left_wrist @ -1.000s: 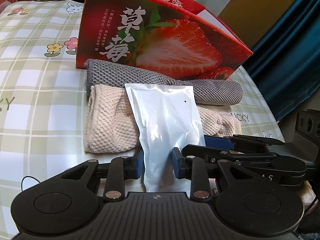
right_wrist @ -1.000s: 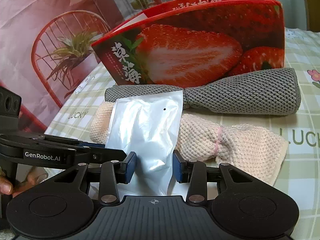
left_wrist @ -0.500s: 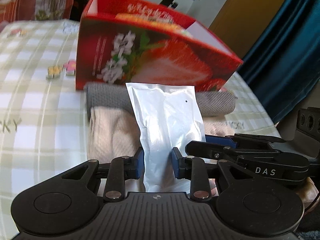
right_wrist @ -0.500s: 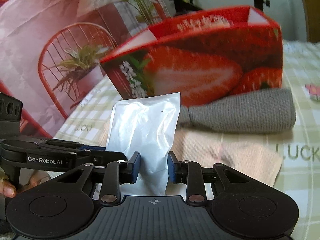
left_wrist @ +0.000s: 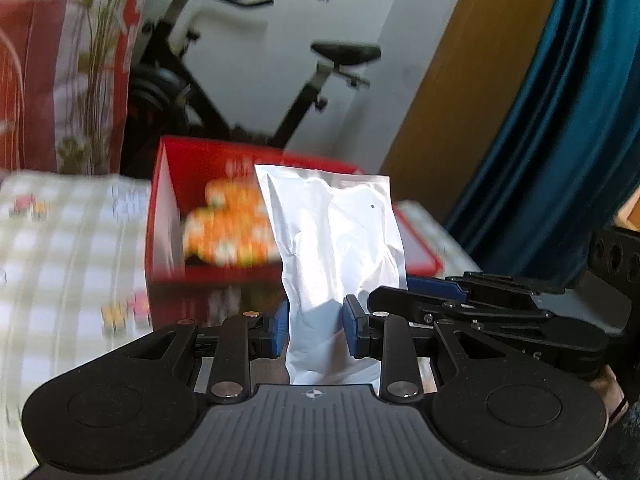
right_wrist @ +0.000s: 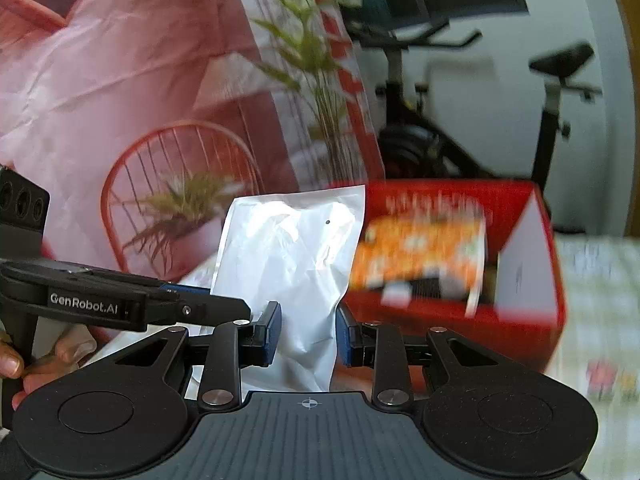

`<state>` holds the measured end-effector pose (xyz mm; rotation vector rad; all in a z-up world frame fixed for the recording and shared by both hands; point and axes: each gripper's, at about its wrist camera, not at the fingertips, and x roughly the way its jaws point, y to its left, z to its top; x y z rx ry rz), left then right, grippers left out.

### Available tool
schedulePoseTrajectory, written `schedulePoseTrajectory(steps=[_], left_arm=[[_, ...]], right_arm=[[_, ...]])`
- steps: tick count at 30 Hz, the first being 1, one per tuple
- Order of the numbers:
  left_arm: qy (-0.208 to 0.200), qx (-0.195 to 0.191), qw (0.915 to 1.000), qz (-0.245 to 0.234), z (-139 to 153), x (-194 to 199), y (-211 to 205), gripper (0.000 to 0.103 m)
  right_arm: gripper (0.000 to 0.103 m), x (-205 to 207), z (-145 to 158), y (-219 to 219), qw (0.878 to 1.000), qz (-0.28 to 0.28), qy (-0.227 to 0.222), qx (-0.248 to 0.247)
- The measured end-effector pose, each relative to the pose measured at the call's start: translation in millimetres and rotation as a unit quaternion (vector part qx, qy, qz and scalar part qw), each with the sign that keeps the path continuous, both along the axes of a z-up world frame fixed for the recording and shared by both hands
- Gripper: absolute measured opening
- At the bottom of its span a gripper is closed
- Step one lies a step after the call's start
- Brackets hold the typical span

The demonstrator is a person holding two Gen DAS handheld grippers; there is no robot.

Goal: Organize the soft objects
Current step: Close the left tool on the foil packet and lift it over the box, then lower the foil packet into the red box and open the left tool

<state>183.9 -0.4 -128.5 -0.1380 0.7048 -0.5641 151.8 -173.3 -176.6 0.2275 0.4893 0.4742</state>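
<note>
Two grippers clamp one white pouch [left_wrist: 340, 248] between them. The left gripper [left_wrist: 316, 330] has its blue pads [left_wrist: 280, 330] pressed into the pouch's lower part, which pinches in where they bite. The right gripper [right_wrist: 306, 334] holds the same pouch [right_wrist: 292, 264] the same way, low on its body, pads [right_wrist: 272, 332] squeezing the crinkled film. Each tool shows in the other's view: the right one reaches in from the right side of the left wrist view, the left one from the left side of the right wrist view, with a hand [right_wrist: 44, 356] wrapped round its grip.

The pouch stands upright, its sealed top edge uppermost, clear of the checked tablecloth [left_wrist: 68, 264]. Just behind it sits an open red box [left_wrist: 168, 216], near the tabletop's far edge, with a blurred orange patterned thing [left_wrist: 230, 228] lying inside. The pouch's top overlaps the box's near wall in both views.

Beyond the table stands an exercise bike [left_wrist: 320, 80], with a blue curtain [left_wrist: 560, 120] on the right.
</note>
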Motion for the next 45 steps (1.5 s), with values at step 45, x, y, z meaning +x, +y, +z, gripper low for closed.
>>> schedulePoseTrajectory(steps=[45], left_arm=[[0.033,0.08,0.996,0.022,-49.7,134.2,-35.4,0.05]], right_arm=[[0.031,170.9,-60.2,6.9,0.977,-0.052,0.167,-0.119]])
